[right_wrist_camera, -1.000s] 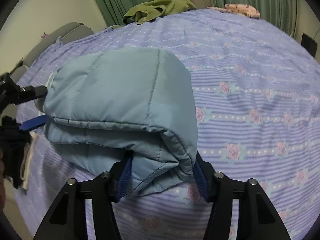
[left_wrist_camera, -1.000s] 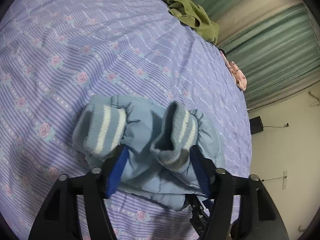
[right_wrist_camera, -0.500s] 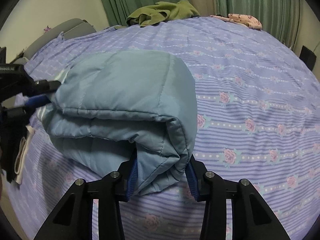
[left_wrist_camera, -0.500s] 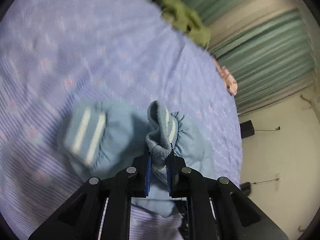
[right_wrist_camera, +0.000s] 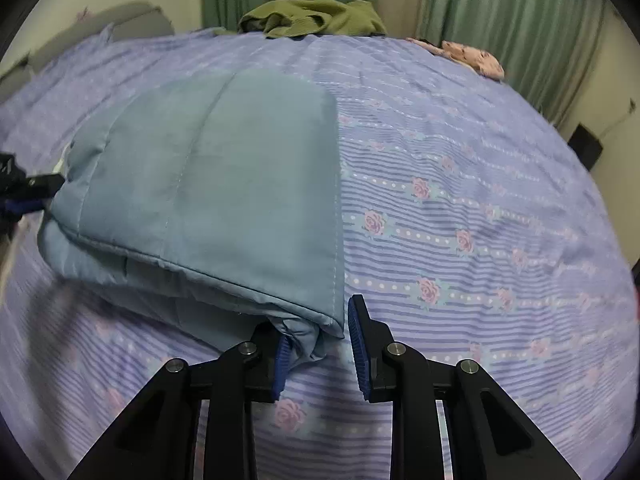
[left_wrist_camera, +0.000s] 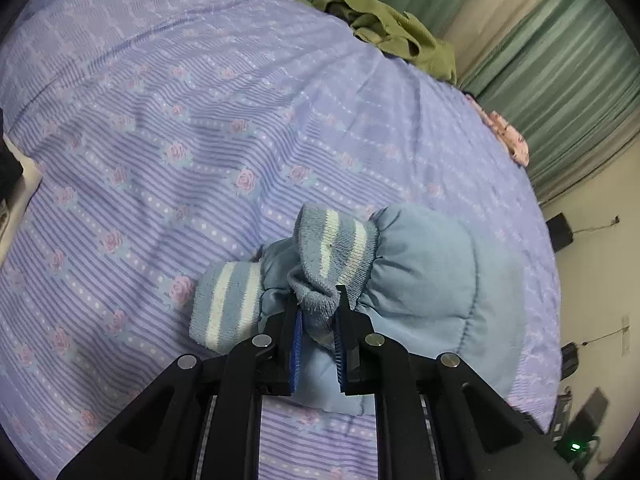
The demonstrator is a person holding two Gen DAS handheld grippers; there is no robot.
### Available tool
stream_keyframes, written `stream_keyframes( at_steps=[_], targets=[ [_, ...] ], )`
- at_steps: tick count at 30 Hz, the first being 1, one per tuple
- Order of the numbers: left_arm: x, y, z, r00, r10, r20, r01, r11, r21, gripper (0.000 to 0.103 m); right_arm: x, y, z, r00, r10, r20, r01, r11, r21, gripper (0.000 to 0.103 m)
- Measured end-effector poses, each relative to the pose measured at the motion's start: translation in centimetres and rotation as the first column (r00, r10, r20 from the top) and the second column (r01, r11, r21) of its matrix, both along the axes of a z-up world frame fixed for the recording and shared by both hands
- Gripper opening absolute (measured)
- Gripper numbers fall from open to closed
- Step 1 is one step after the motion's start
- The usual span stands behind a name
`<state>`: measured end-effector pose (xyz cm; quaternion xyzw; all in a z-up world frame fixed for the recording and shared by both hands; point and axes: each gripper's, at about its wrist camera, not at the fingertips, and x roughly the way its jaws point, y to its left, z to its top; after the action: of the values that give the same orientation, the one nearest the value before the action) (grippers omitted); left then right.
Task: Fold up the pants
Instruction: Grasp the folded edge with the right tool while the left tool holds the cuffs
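Note:
The light blue padded pants (right_wrist_camera: 208, 184) lie folded on the purple flowered bedspread (right_wrist_camera: 460, 200). In the left wrist view, my left gripper (left_wrist_camera: 318, 312) is shut on one striped knit cuff (left_wrist_camera: 332, 252); the other cuff (left_wrist_camera: 228, 304) lies to its left and the padded body (left_wrist_camera: 440, 280) to the right. In the right wrist view, my right gripper (right_wrist_camera: 316, 320) is partly closed around the folded corner (right_wrist_camera: 316, 332) of the pants, with the left pad touching the cloth and a gap at the right pad. The left gripper's tip (right_wrist_camera: 24, 196) shows at the pants' far left end.
A crumpled olive green garment (right_wrist_camera: 316, 16) and a small pink flowered cloth (right_wrist_camera: 472, 56) lie at the bed's far edge by green curtains (right_wrist_camera: 512, 12). A black box (left_wrist_camera: 560, 230) stands by the wall past the bed's right side.
My left gripper closed onto the striped cuff and lifted it, swinging left. My right gripper narrowed on the folded corner, which has flattened down onto the bed.

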<state>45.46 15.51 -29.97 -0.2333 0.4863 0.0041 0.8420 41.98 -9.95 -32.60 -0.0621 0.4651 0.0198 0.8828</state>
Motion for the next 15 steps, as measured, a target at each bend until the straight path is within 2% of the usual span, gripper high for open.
stream_keyframes(
  at_steps=[1, 3, 4, 7, 8, 9, 11, 12, 13, 15],
  targets=[
    [0.0, 0.0, 0.0, 1.0, -0.003, -0.001, 0.003, 1.0, 0.007, 0.015, -0.1, 0.1, 0.1, 1.0, 0.015, 0.002, -0.015, 1.0, -0.004, 0.029],
    [0.2, 0.0, 0.4, 1.0, -0.017, -0.002, 0.017, 1.0, 0.019, 0.017, -0.6, 0.2, 0.8, 0.999, 0.049, -0.003, -0.049, 0.999, -0.005, 0.046],
    [0.2, 0.0, 0.9, 1.0, -0.028, 0.003, 0.028, 0.999, 0.029, 0.019, -0.9, 0.0, 1.5, 0.998, 0.06, 0.007, -0.06, 0.998, -0.005, 0.05],
    [-0.4, -0.6, 2.4, 0.996, -0.078, 0.042, 0.073, 0.991, 0.113, 0.026, -2.9, -0.8, 5.2, 0.993, 0.079, 0.091, -0.083, 0.996, 0.033, 0.065],
    [-0.5, -1.0, 2.9, 0.994, -0.096, 0.054, 0.087, 0.985, 0.15, 0.026, -3.5, -1.0, 6.1, 0.989, 0.072, 0.126, -0.079, 0.996, 0.047, 0.078],
    [-0.7, -1.4, 3.2, 0.991, -0.116, 0.064, 0.103, 0.978, 0.182, 0.026, -4.1, -1.6, 7.7, 0.978, 0.056, 0.199, -0.071, 0.995, 0.07, 0.09],
    [-0.4, -1.9, 3.5, 0.987, -0.146, 0.069, 0.128, 0.968, 0.214, 0.026, -4.0, -2.5, 9.6, 0.952, 0.012, 0.307, -0.038, 0.996, 0.081, 0.094],
    [-0.3, -2.0, 3.4, 0.987, -0.149, 0.065, 0.131, 0.966, 0.222, 0.026, -3.0, -3.3, 10.1, 0.942, -0.014, 0.335, -0.026, 0.993, 0.117, 0.094],
    [-0.2, -1.9, 3.3, 0.987, -0.147, 0.062, 0.129, 0.966, 0.223, 0.026, -2.1, -3.7, 10.0, 0.943, -0.027, 0.331, -0.023, 0.989, 0.146, 0.094],
    [-0.2, -1.5, 3.3, 0.99, -0.133, 0.053, 0.119, 0.97, 0.211, 0.026, 0.9, -5.5, 8.6, 0.956, -0.093, 0.278, 0.017, 0.964, 0.266, 0.094]
  ],
)
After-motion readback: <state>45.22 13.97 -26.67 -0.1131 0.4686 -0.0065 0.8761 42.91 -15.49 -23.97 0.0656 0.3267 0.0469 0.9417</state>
